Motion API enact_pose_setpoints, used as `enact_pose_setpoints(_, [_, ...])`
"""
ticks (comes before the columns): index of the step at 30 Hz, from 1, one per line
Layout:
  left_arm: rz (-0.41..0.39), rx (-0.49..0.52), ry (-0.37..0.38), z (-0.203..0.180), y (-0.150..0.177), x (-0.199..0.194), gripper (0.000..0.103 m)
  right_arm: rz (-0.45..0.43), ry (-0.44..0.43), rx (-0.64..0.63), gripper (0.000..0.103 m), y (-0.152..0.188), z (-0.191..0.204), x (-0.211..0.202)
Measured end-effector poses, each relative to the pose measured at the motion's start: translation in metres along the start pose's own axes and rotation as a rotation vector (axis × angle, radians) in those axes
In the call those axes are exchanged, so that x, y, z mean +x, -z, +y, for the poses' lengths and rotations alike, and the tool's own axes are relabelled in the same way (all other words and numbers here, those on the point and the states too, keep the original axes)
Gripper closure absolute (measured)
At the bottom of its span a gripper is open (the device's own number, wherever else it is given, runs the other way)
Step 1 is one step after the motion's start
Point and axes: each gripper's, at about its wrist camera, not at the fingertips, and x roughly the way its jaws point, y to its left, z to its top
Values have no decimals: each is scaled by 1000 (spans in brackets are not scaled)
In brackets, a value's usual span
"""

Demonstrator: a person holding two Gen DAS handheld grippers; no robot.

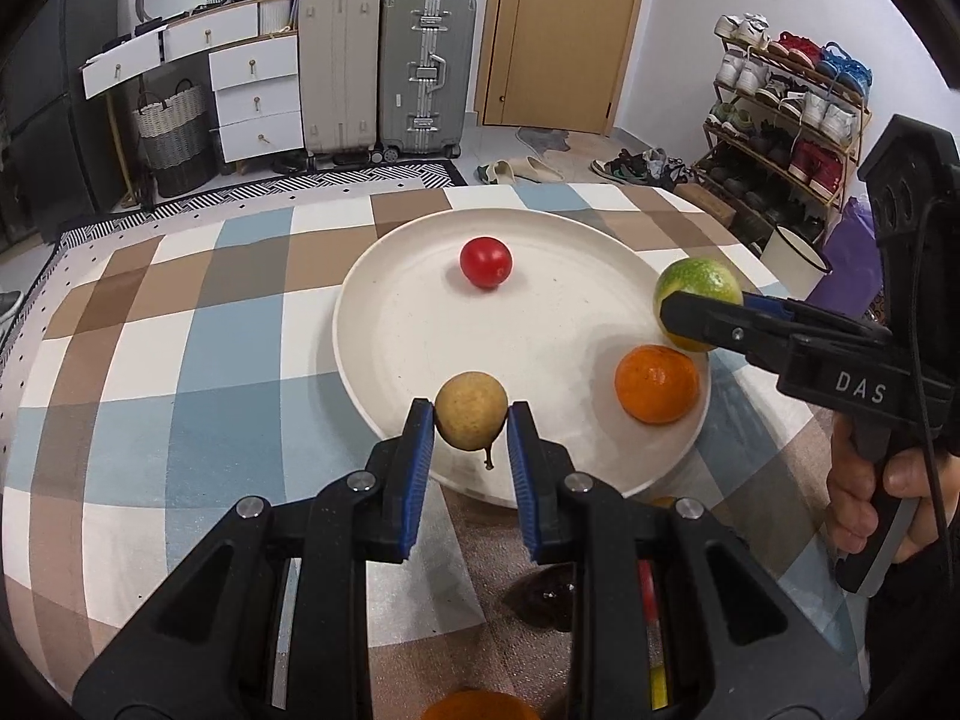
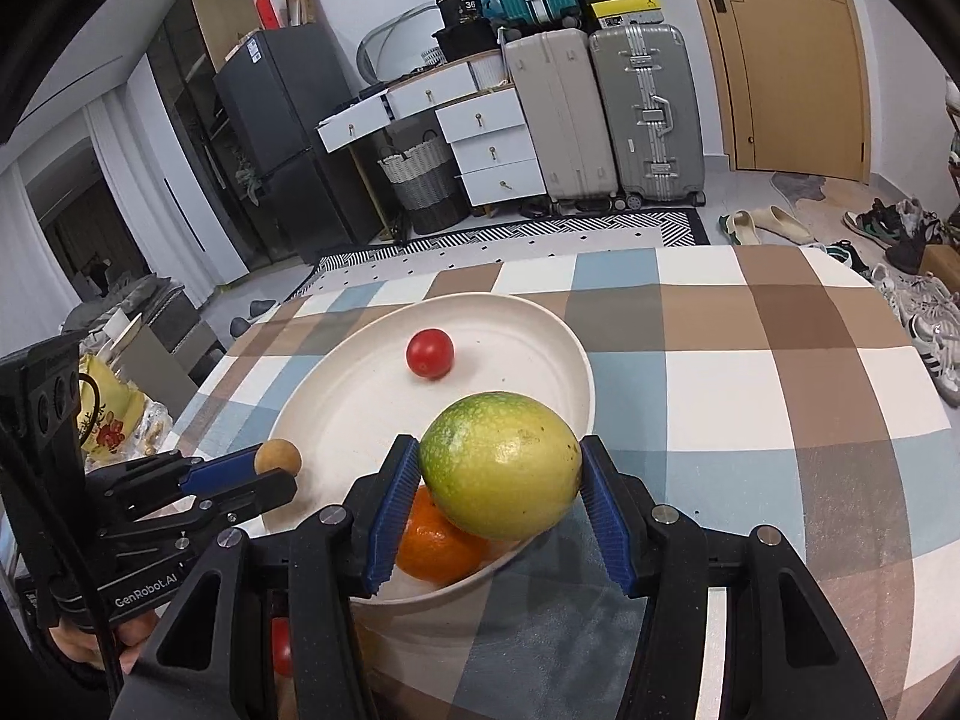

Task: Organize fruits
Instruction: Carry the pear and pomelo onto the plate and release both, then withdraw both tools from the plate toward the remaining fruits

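A wide white plate (image 1: 408, 324) (image 2: 336, 396) lies on the checked tablecloth. On it rest a red tomato (image 1: 486, 262) (image 2: 429, 353) toward the far side and an orange (image 1: 657, 384) (image 2: 438, 540) at the near right rim. My left gripper (image 1: 471, 420) (image 2: 277, 468) is shut on a small tan fruit (image 1: 471, 410) (image 2: 277, 456) with a stem, held over the plate's near edge. My right gripper (image 2: 501, 480) (image 1: 696, 312) is shut on a green-yellow fruit (image 2: 501, 474) (image 1: 696, 285), held above the plate's right rim and the orange.
More fruit pieces (image 1: 474, 708) lie on the tablecloth (image 2: 750, 372) close under the grippers, partly hidden. A hand (image 1: 864, 498) grips the right tool. Beyond the table stand suitcases (image 1: 384, 66), white drawers (image 1: 255, 96), a shoe rack (image 1: 786, 114) and a door (image 1: 564, 30).
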Motion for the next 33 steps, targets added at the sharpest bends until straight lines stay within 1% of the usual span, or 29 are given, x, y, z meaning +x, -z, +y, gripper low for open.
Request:
enact_pose_setpoints(4, [4, -14, 8, 2, 0, 3, 81, -3, -2, 5, 49, 1, -1, 4])
enact_pose_setpoints(13, [3, 1, -5, -1, 1, 2, 81, -13, 4, 2, 48, 2, 4, 4])
enact_pose_setpoints(15, [5, 2, -9, -1, 2, 3, 80, -32, -2, 0, 48, 1, 6, 0])
enact_pose_setpoints(17, [4, 6, -13, -3, 2, 3, 80, -78, -3, 3, 48, -1, 7, -9])
enact_pose_setpoints(19, [7, 7, -9, -4, 2, 2, 78, -102, -23, 10, 48, -4, 6, -16])
enact_pose_setpoints(21, [8, -5, 7, -3, 1, 1, 65, -132, -31, 16, 47, -5, 4, -23])
enact_pose_setpoints(22, [5, -13, 15, -3, 0, -1, 60, -136, -27, 17, 44, -6, 4, -24])
enact_pose_setpoints(23, [8, -18, 14, -4, 0, -1, 44, -140, -24, 14, 42, -6, 4, -26])
enact_pose_setpoints(24, [10, -26, -1, -4, -1, -2, 24, -154, -21, 7, 38, -6, 5, -28])
enact_pose_setpoints(25, [2, -32, -11, -3, -1, -4, 18, -161, -21, 4, 28, -7, 6, -30])
enact_pose_setpoints(28, [-19, -50, -4, 0, -1, -9, 16, -172, -47, -1, 14, -7, 8, -34])
enact_pose_setpoints(29, [-20, -55, -9, 1, -2, -10, 14, -174, -50, -4, 8, -7, 9, -35])
enact_pose_setpoints(31, [-35, -62, -28, 3, -2, -14, 5, -184, -43, -6, 1, -7, 11, -38])
enact_pose_setpoints(32, [-45, -65, -35, 3, -2, -17, 1, -189, -44, -6, 1, -7, 11, -39])
enact_pose_setpoints(33, [-57, -68, -36, 3, -2, -19, 1, -190, -45, -7, 0, -6, 12, -40])
